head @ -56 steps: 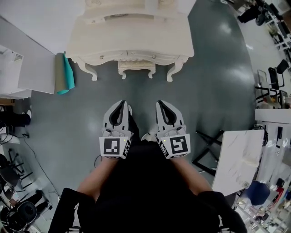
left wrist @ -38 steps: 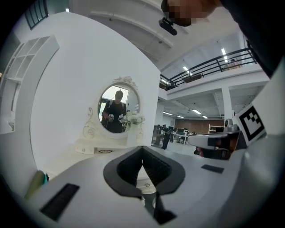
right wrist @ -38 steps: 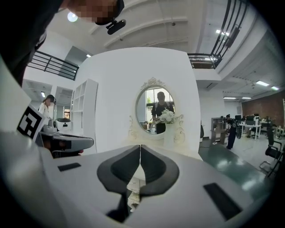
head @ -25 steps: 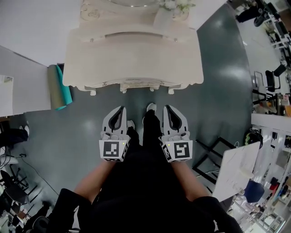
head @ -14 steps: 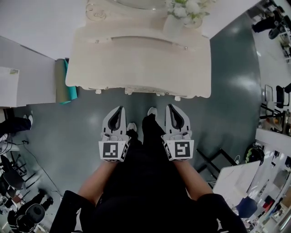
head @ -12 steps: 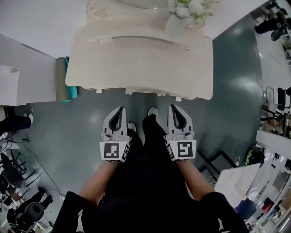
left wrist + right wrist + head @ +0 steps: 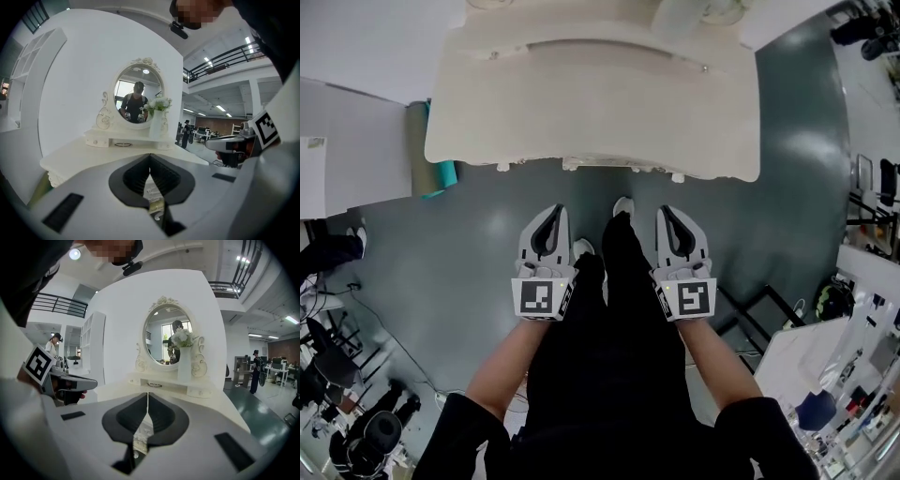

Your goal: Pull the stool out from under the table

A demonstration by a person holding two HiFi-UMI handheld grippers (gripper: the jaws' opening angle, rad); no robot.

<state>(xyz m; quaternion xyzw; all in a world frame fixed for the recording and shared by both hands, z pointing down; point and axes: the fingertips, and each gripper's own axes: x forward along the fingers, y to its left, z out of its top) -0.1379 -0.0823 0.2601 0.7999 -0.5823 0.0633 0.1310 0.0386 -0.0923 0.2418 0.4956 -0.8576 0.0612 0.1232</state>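
Note:
The cream dressing table (image 7: 591,103) fills the top of the head view. The stool is almost wholly hidden under it; only a sliver of carved cream edge (image 7: 598,166) shows at the table's front, and I cannot tell whether that is stool or table. My left gripper (image 7: 551,212) and right gripper (image 7: 673,212) hang side by side over the grey floor, just short of that front edge, both shut and empty. In the left gripper view the shut jaws (image 7: 150,171) point at the table top, and in the right gripper view the jaws (image 7: 147,409) do the same.
An oval mirror (image 7: 169,341) and a white vase of flowers (image 7: 183,364) stand at the table's back. A rolled teal and olive mat (image 7: 427,141) leans left of the table. A white folding table (image 7: 797,352) with black legs (image 7: 750,309) stands right. The person's shoes (image 7: 622,206) lie between the grippers.
The view has come nearer over the table; the stool, seen earlier, has slid under its top. Both grippers stay shut and have drawn closer to the front edge.

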